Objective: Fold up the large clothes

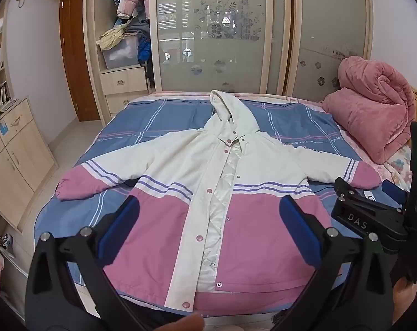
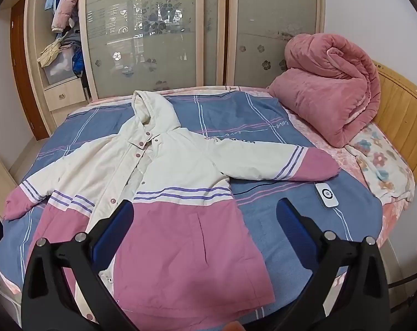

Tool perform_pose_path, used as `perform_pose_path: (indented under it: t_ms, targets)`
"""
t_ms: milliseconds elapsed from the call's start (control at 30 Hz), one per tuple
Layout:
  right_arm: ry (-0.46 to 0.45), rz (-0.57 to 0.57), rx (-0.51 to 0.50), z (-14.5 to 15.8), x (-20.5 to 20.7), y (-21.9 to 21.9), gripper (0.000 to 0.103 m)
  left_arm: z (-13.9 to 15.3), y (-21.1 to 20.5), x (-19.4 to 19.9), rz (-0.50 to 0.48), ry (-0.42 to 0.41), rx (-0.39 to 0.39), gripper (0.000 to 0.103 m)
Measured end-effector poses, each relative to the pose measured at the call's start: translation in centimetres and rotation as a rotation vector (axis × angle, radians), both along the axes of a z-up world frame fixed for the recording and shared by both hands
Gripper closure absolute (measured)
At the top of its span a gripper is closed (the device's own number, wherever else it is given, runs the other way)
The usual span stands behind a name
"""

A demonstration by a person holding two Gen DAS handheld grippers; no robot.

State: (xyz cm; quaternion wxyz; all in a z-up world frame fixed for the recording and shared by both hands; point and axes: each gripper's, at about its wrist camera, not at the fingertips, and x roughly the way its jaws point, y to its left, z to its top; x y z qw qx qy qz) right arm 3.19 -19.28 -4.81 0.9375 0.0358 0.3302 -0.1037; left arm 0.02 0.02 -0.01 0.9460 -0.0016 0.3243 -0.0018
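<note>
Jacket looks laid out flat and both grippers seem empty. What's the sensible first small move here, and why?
Probably bring the right gripper down to the pink cuff of the sleeve on its side. The jacket lies face up with sleeves spread, and both grippers, the left gripper included, hang open above it.

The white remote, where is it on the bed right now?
In the right wrist view the white remote lies flat on the blue checked sheet, just beyond the jacket's pink cuff, below the rolled pink quilt.

Pink and cream jacket (image 1: 180, 171) on a blue bedsheet (image 1: 180, 115)
Purple stripes cross the jacket; pink and white lines check the bedsheet; rose quilt (image 2: 329, 88).
</note>
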Motion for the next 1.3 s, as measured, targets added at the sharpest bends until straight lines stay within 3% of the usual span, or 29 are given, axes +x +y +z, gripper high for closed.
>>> perform_pose_path:
  t_ms: [1300]
  targets:
    - [0.026, 0.027, -0.019, -1.1, 0.5, 1.1, 0.001, -0.8, 0.3, 0.3, 0.002, -0.001, 0.011, 0.002]
